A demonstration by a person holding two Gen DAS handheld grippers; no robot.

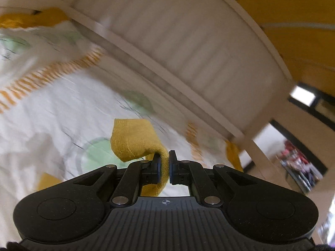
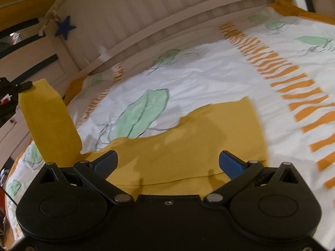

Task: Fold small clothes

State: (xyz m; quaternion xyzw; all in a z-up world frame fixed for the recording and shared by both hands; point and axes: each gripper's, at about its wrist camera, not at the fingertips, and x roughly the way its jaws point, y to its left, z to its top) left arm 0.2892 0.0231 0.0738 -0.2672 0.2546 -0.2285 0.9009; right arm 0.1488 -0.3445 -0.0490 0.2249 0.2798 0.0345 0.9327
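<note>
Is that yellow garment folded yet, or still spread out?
Mostly spread: the yellow garment lies flat on the bedsheet, with one part lifted at the left, pinched by the left gripper.

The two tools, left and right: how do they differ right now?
The left tool is shut, pinching a fold of the mustard garment; the right tool is wide open and holds nothing. The left lifts its piece of cloth off the bedspread; the right hovers over the part lying flat. Both are black with blue pads.

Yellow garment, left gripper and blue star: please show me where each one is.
yellow garment (image 2: 188,146): right wrist view, flat middle part.
left gripper (image 1: 165,163): left wrist view, between fingertips.
blue star (image 2: 65,27): right wrist view, centre.
</note>
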